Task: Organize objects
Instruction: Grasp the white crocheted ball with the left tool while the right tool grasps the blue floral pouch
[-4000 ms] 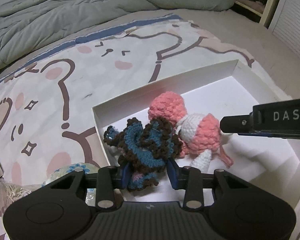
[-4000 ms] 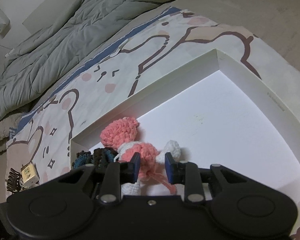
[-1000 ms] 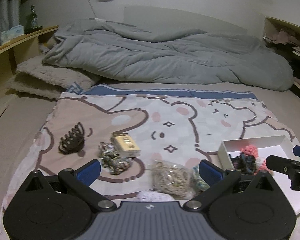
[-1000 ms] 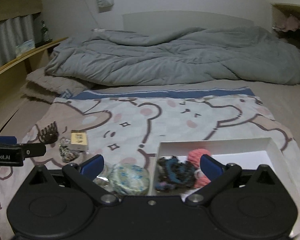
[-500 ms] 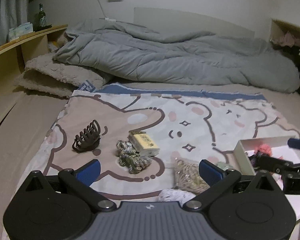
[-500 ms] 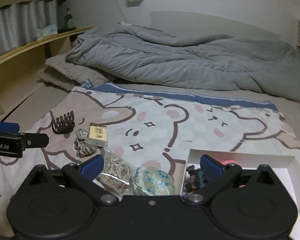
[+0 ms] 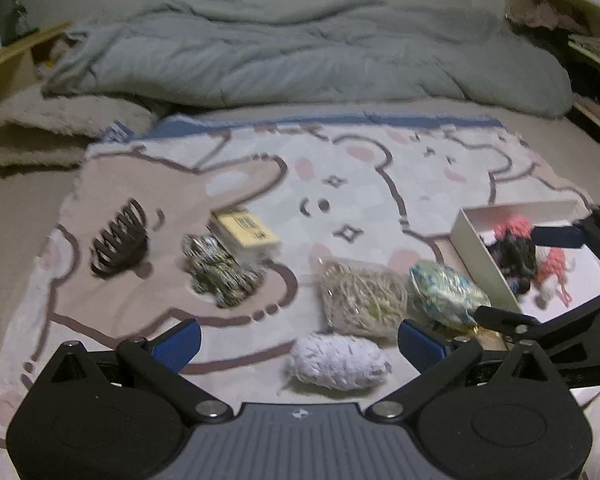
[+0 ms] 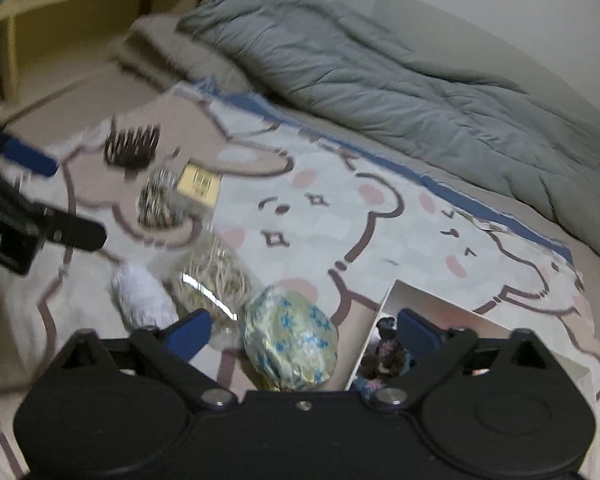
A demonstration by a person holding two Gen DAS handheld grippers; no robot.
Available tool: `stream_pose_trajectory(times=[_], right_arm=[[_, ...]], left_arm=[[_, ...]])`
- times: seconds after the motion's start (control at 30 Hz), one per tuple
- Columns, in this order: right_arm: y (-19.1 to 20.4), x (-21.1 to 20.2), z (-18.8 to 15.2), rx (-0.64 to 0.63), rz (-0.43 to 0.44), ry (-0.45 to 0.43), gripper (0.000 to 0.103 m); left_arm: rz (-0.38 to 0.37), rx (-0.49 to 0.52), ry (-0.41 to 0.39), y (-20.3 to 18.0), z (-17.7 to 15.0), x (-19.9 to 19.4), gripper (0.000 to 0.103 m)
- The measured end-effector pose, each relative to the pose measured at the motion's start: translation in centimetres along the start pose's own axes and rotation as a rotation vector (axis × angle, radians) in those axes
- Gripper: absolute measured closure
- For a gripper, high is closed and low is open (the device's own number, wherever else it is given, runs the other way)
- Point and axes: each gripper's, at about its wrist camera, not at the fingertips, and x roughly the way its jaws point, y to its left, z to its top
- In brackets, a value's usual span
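Loose items lie on a bear-print blanket [image 7: 340, 184]: a white fluffy ball [image 7: 338, 362], a bag of tan string [image 7: 360, 300], a blue-flowered wrapped bundle [image 7: 444, 296], a patterned scrunchie [image 7: 220, 272], a yellow box [image 7: 246, 232] and a dark hair claw [image 7: 118, 240]. A white box [image 7: 482, 252] at the right holds crochet toys [image 7: 516, 248]. My left gripper [image 7: 298, 344] is open and empty, just above the fluffy ball. My right gripper [image 8: 304, 332] is open and empty, over the flowered bundle [image 8: 290, 340], beside the white box [image 8: 374, 332].
A grey duvet [image 7: 300, 56] lies across the far side of the bed. A fluffy beige pillow [image 7: 60, 120] sits at the far left. Wooden shelving [image 8: 60, 12] runs along the left wall. More shelves [image 7: 588, 52] stand at the right.
Both grippers have dropped closer to the blanket. The left now hangs over the fluffy ball; the right has swung left from the box toward the flowered bundle. Both stay open.
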Motion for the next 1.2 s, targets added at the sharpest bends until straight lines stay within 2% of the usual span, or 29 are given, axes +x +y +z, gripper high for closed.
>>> stream_pose_trajectory(times=[0.17, 0.2, 0.33, 0.6, 0.8, 0.97, 1.1, 1.2], right_arm=[[1.4, 1.6, -0.8, -0.137, 0.012, 0.047, 0.02], [1.6, 1.9, -0.9, -0.155, 0.017, 0.06, 0.025], [2.3, 3.3, -1.3, -0.198, 0.051, 0.114, 0.034], [3.7, 5.5, -2.2, -0.338, 0.042, 0.154, 0.053], [3.6, 6.4, -2.0, -0.344, 0.053, 0.158, 0.058], [3.1, 6.9, -1.6, -0.314, 0.059, 0.158, 0.066], [3.0, 7.0, -1.5, -0.309, 0.063, 0.159, 0.072], [2.9, 6.9, -1.4, -0.31, 0.058, 0.162, 0.079]], left_arm=[[-0.034, 0.014, 0.097, -0.3, -0.2, 2.3, 0.0], [-0.038, 0.016, 0.11, -0.4, -0.2, 2.8, 0.0], [-0.043, 0.032, 0.152, -0.9, -0.1, 4.2, 0.0], [-0.065, 0.115, 0.238, -2.3, -0.4, 7.2, 0.001], [-0.067, 0.143, 0.276, -2.8, -0.4, 8.8, 0.002], [-0.059, 0.116, 0.292, -2.3, -0.1, 10.0, 0.008], [-0.098, 0.097, 0.294, -2.2, 0.1, 10.1, 0.022], [-0.09, 0.111, 0.284, -2.5, 0.2, 9.8, 0.025]])
